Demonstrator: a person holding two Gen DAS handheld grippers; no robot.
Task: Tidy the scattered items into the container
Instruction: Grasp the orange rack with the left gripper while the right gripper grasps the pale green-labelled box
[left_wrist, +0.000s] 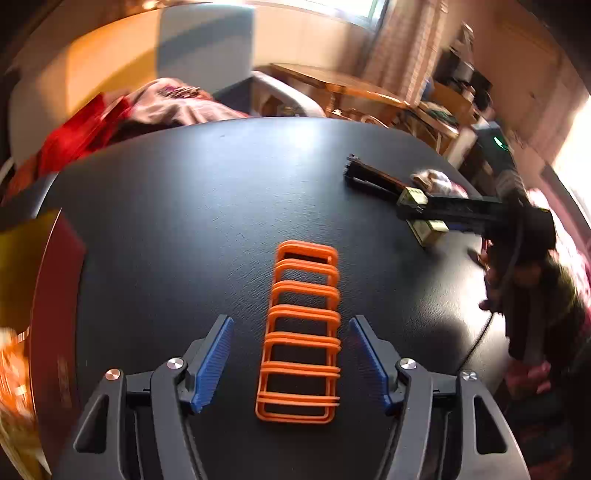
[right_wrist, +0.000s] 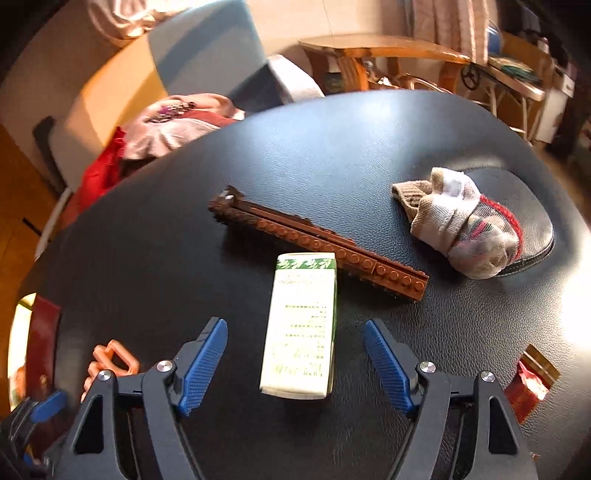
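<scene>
Left wrist view: the left gripper (left_wrist: 291, 332) hangs low over the black leather-textured table (left_wrist: 184, 221), jaws spread wide and holding nothing. Right between the blue pads (left_wrist: 214, 363) lies an orange ladder-shaped plastic rack (left_wrist: 301, 332), flat on the table, running from 6 o'clock up toward the centre, not touching either pad. Out at 2 o'clock, the right gripper (left_wrist: 443, 210) reaches in across the table, with a small green-and-white carton (left_wrist: 430, 229) under it and a long brown brick strip (left_wrist: 373, 177) beyond. A balled sock (left_wrist: 436, 181) sits just behind that. At 9 o'clock, a dark red box (left_wrist: 55, 314) hugs the table edge.

Right wrist view: the right gripper (right_wrist: 295, 343) is released too, fingers wide apart. The green-and-white carton (right_wrist: 301, 328) lies flat between them, end pointing to 12 o'clock, clear of both pads. Its far end meets the brown brick strip (right_wrist: 317, 240), which slants from 11 toward 3 o'clock. The balled sock (right_wrist: 465, 225) rests at 2 o'clock. A red foil wrapper (right_wrist: 528, 384) lies at 4 o'clock. The orange rack (right_wrist: 114, 360) peeks in at 8 o'clock.
</scene>
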